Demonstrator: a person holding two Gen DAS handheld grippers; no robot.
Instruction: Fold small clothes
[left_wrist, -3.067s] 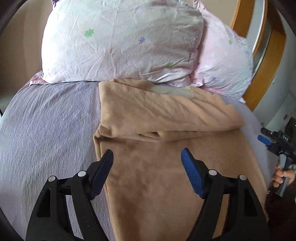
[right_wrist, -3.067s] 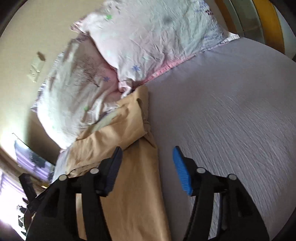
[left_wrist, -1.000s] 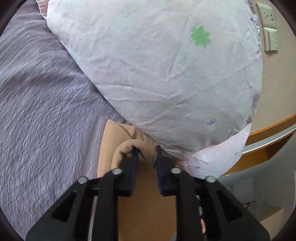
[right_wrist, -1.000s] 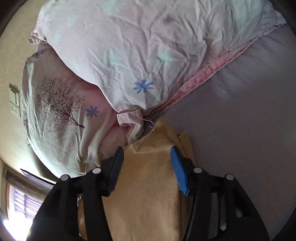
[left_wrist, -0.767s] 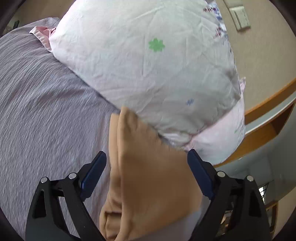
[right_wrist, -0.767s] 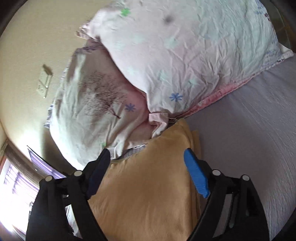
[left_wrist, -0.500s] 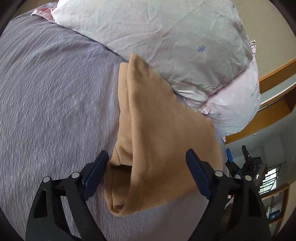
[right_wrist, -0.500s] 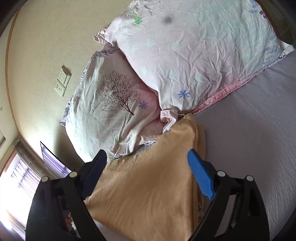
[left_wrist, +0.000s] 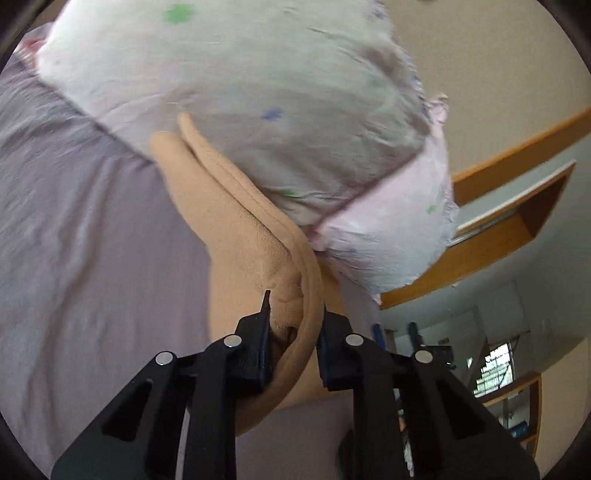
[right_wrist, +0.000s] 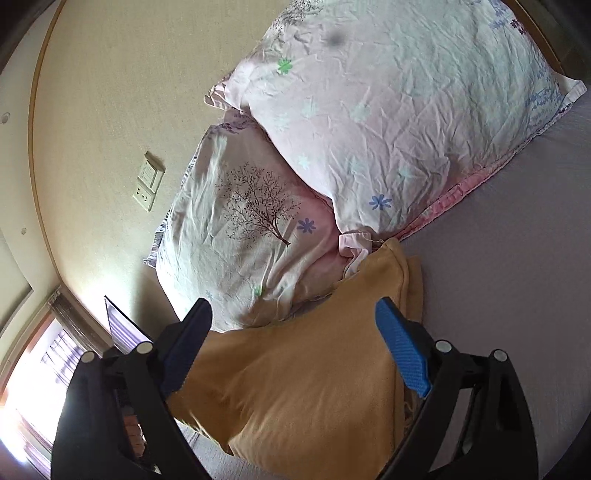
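The tan garment (left_wrist: 251, 236) lay folded on the bed (left_wrist: 85, 236), its far edge tucked against the pillows (right_wrist: 388, 122). Its long axis ran from the left claw (left_wrist: 293, 314) away toward the pillows. That claw was clamped on the near folded corner. The right claw (right_wrist: 291, 332) hung spread wide above the cloth, gripping nothing (the other end looked nearer to it).

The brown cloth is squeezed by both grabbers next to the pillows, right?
Not both. In the left wrist view the left gripper is shut on the brown cloth. In the right wrist view the right gripper is open above it, beside the pillows.
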